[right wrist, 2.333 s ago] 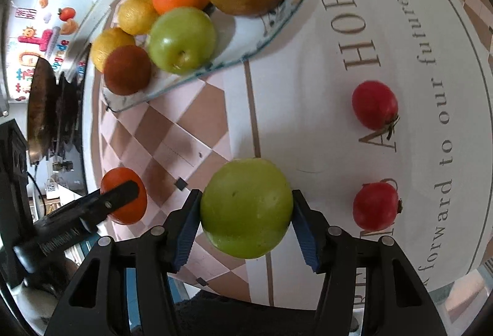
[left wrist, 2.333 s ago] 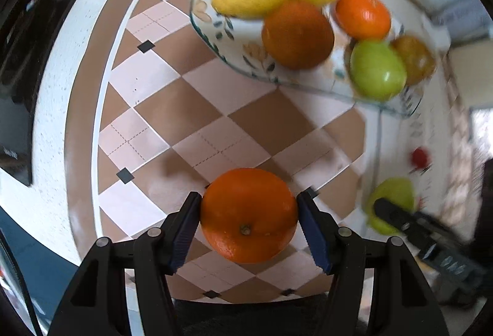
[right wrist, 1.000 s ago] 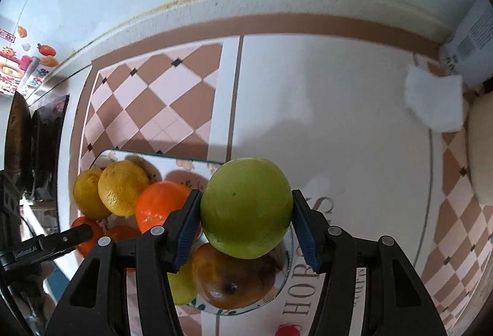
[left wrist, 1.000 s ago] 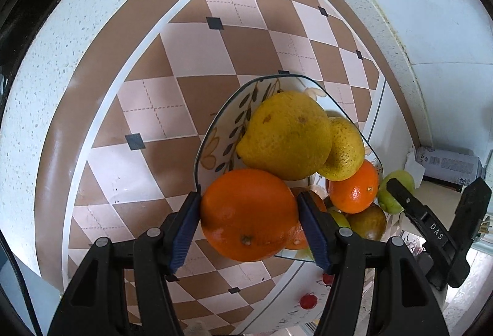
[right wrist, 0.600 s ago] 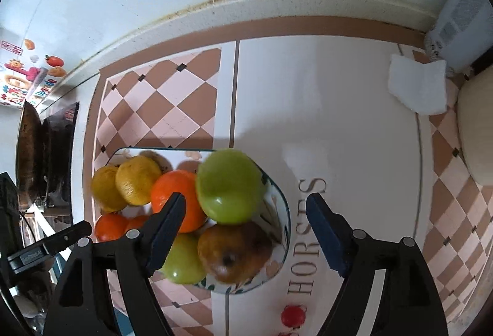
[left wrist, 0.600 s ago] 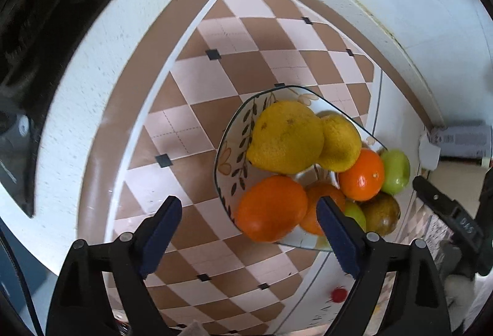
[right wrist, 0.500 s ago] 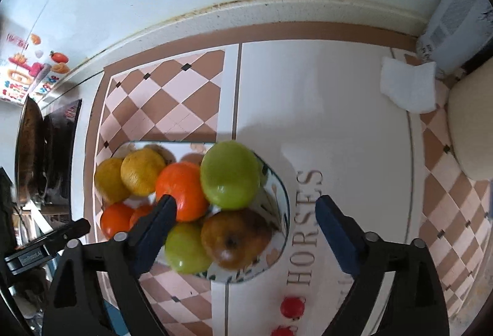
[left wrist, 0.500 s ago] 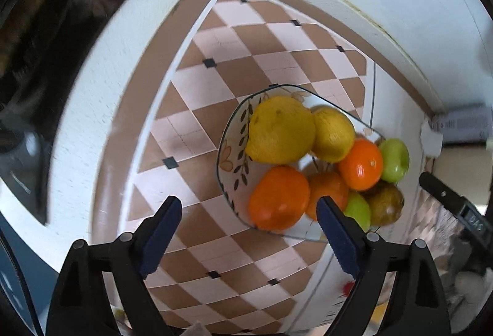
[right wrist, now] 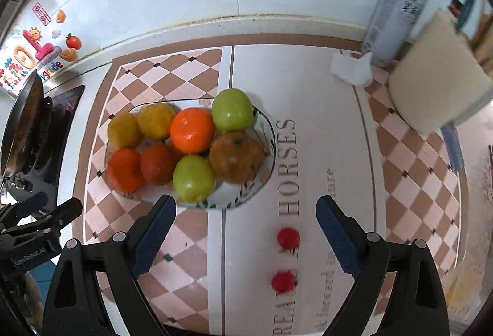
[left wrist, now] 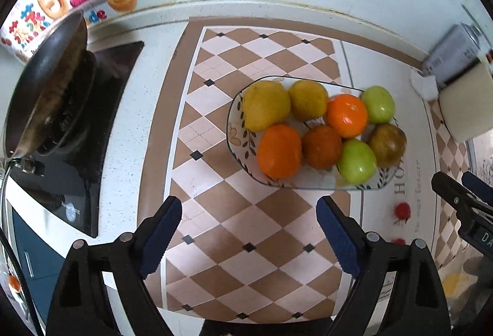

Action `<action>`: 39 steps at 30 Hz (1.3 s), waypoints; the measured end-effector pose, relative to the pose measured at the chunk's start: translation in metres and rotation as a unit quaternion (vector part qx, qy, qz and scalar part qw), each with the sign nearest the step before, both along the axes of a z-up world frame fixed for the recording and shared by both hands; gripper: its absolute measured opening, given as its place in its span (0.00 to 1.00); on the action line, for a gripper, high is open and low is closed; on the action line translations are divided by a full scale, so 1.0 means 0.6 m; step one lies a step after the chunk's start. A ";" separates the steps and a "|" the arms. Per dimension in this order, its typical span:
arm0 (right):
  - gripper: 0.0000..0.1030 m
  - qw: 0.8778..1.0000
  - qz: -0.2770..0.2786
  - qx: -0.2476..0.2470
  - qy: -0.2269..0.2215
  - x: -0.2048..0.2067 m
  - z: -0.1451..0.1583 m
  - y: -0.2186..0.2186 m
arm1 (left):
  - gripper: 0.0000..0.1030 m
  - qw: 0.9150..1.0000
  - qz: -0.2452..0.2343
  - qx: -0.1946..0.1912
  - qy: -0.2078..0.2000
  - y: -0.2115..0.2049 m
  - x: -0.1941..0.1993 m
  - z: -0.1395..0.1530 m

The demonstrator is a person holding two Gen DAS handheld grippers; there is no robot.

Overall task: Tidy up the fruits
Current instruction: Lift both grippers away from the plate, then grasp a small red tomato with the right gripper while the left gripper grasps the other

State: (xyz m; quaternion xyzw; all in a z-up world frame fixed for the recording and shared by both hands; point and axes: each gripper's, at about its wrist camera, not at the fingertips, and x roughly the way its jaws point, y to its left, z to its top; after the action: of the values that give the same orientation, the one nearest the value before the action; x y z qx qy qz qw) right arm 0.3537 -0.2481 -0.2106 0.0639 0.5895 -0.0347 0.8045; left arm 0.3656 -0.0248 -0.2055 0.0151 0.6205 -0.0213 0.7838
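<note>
A patterned glass plate [left wrist: 237, 139] [right wrist: 267, 169] on the counter holds several fruits: two lemons, oranges, green apples and a brown pear. The orange [left wrist: 279, 151] [right wrist: 124, 170] lies at the plate's near left end. The green apple [left wrist: 377, 104] [right wrist: 232, 109] rests at its far right. Two small red fruits [right wrist: 288, 238] [right wrist: 283, 281] [left wrist: 402, 210] lie on the mat in front of the plate. My left gripper [left wrist: 248, 239] hangs open and empty above the mat, short of the plate. My right gripper [right wrist: 246, 236] is open and empty too, above the nearer red fruits.
A stove with a dark pan [left wrist: 46, 92] [right wrist: 21, 126] stands at the left. At the back right are a grey spray can [right wrist: 397, 9], a white tissue [right wrist: 351, 68] and a cream container [right wrist: 437, 86]. The tiled wall with stickers runs along the back.
Both grippers let go: the orange and the green apple now lie on the plate. Both grippers opened wide, rose and drew back, so the plate looks smaller and farther.
</note>
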 end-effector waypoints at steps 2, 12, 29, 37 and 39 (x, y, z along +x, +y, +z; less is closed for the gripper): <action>0.92 1.000 -0.003 0.002 -0.005 -0.019 0.012 0.003 | 0.87 1.000 -0.006 0.004 -0.011 -0.002 -0.018 0.012; 0.92 0.998 -0.026 0.004 -0.062 -0.134 0.111 0.021 | 0.87 0.998 -0.025 -0.001 -0.065 0.012 -0.107 0.104; 0.92 0.991 -0.025 0.001 -0.131 -0.253 0.255 0.083 | 0.87 0.987 -0.058 -0.021 -0.149 0.040 -0.201 0.231; 0.92 0.989 -0.039 0.013 -0.143 -0.255 0.273 0.072 | 0.87 0.986 -0.070 -0.026 -0.152 0.032 -0.203 0.238; 0.92 0.988 -0.043 0.039 -0.142 -0.246 0.264 0.053 | 0.88 0.986 -0.072 -0.028 -0.150 0.025 -0.197 0.233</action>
State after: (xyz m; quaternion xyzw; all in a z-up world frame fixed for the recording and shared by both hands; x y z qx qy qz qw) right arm 0.2060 -0.2162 -0.0521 0.1254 0.4670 -0.0369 0.8745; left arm 0.2475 -0.0095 -0.0654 0.0411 0.4927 -0.0927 0.8643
